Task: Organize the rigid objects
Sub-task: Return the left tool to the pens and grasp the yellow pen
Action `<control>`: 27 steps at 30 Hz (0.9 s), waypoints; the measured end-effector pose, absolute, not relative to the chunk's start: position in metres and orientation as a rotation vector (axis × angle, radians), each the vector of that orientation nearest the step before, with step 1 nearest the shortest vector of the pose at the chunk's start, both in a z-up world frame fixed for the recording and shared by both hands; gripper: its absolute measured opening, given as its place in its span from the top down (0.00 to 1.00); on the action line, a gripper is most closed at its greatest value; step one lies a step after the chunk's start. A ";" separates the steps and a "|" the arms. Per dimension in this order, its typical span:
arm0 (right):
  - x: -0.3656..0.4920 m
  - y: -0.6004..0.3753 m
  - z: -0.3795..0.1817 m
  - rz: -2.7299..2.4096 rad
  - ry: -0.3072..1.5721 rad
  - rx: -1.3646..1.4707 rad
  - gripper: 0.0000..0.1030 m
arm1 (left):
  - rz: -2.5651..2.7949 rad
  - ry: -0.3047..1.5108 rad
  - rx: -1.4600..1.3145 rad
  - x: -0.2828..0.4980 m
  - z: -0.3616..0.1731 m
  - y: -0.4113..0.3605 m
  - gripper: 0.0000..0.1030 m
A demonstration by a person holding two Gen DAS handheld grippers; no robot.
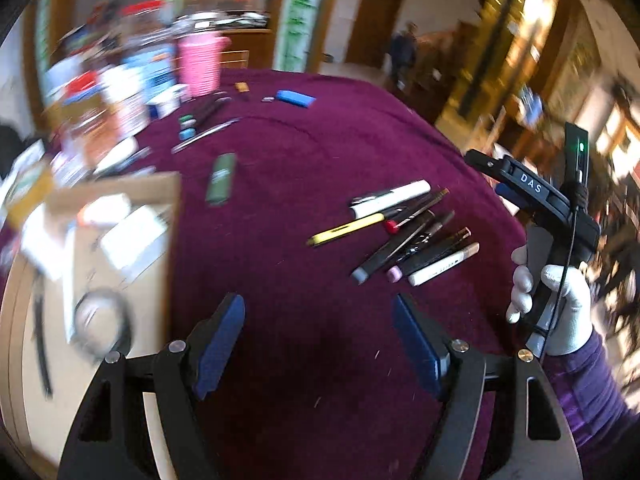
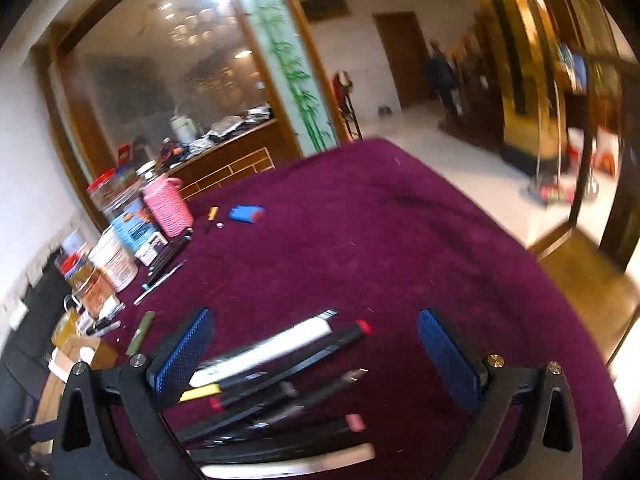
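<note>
A pile of pens and markers lies on the maroon tablecloth, ahead and to the right of my left gripper. That gripper is open, with only cloth between its blue pads. In the right wrist view the same pens lie on the cloth below and between the wide-spread fingers of my right gripper, which is open and not pressing on them. A white-gloved hand holds the right gripper's handle at the right edge of the left wrist view.
A cardboard box with papers and a cable sits at the left. A green stick, a blue case, loose pens and a pink woven basket lie farther back. Jars and boxes line the left edge. The table's edge drops off at the right.
</note>
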State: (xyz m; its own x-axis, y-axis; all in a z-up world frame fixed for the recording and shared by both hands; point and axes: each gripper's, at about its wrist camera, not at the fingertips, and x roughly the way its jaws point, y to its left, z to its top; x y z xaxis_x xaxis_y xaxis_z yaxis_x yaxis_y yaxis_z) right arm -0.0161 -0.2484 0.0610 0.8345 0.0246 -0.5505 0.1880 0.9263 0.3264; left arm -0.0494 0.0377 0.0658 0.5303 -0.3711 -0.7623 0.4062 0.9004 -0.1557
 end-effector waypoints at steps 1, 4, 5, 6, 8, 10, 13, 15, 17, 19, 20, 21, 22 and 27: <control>-0.014 -0.257 0.054 -0.089 0.599 0.418 0.01 | -0.477 0.894 0.092 -0.041 0.063 0.023 0.27; -0.012 -0.262 0.049 -0.013 0.628 0.513 0.01 | -0.481 0.884 0.231 -0.018 0.053 -0.004 0.54; -0.011 -0.260 0.049 -0.003 0.636 0.509 0.01 | -0.481 0.893 0.292 -0.006 0.047 -0.015 0.64; -0.010 -0.257 0.049 0.000 0.642 0.496 0.01 | -0.501 0.904 0.316 0.001 0.042 -0.020 0.66; -0.010 -0.255 0.049 0.012 0.643 0.498 0.01 | -0.533 0.916 0.378 0.012 0.033 -0.034 0.68; -0.011 -0.256 0.048 0.016 0.644 0.509 0.01 | -0.577 0.939 0.424 0.019 0.023 -0.047 0.68; -0.013 -0.261 0.046 0.004 0.640 0.530 0.01 | -0.553 0.919 0.522 0.025 0.009 -0.066 0.68; -0.014 -0.263 0.044 0.001 0.641 0.538 0.01 | -0.573 0.950 0.466 0.026 0.010 -0.065 0.86; -0.014 -0.264 0.043 -0.006 0.647 0.537 0.01 | -0.564 0.948 0.465 0.017 0.011 -0.061 0.88; -0.013 -0.264 0.042 -0.007 0.662 0.536 0.01 | -0.569 0.955 0.451 0.007 0.012 -0.053 0.89; -0.012 -0.264 0.041 -0.007 0.669 0.539 0.01 | -0.571 0.970 0.428 0.001 0.013 -0.045 0.89; -0.012 -0.265 0.040 -0.007 0.673 0.542 0.01 | -0.574 0.989 0.396 -0.005 0.014 -0.035 0.90; -0.011 -0.265 0.039 -0.008 0.676 0.546 0.01 | -0.565 1.003 0.375 -0.012 0.016 -0.024 0.90; -0.011 -0.266 0.039 -0.010 0.677 0.547 0.01 | -0.508 1.007 0.364 -0.023 0.012 -0.010 0.84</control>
